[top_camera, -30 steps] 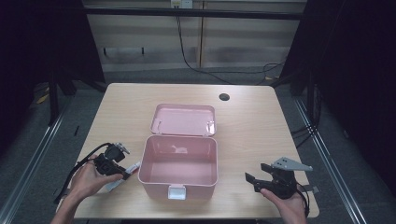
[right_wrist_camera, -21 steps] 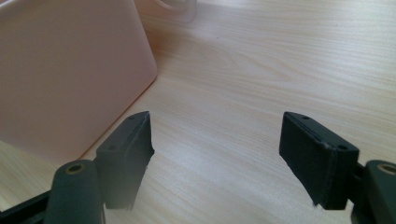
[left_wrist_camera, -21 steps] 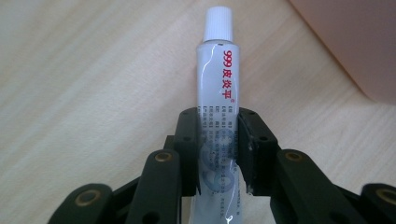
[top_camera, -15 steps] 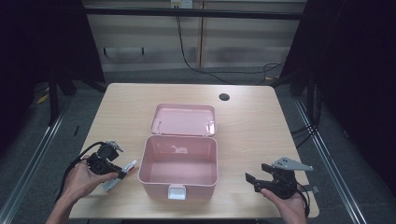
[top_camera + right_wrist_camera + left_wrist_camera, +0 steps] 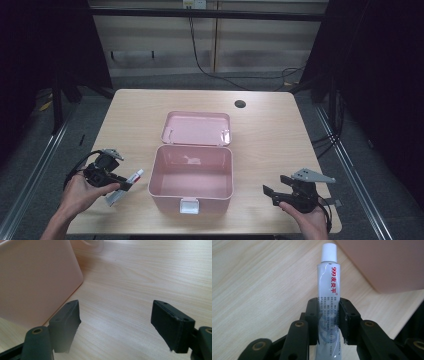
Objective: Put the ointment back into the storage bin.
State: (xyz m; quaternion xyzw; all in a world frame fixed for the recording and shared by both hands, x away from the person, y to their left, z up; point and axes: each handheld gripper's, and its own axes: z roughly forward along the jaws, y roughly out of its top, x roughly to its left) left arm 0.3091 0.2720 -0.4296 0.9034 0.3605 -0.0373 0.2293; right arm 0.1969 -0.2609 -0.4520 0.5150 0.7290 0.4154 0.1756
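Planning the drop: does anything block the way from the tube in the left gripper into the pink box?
Nothing visible does. The tube, clamped in the left gripper, sits just left of the pink box, whose lid lies open behind; only its near wall needs clearing.

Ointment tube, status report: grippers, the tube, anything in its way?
Left gripper shut on ointment tube, white cap toward pink box. Right gripper open, empty, beside box. Box lid open; nothing blocking.

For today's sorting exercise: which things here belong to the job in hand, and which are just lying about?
In the job:
- ointment tube, clamped in the left gripper
- open pink box with its lid back

Lying about or idle:
- right gripper, open, nothing in it
- table
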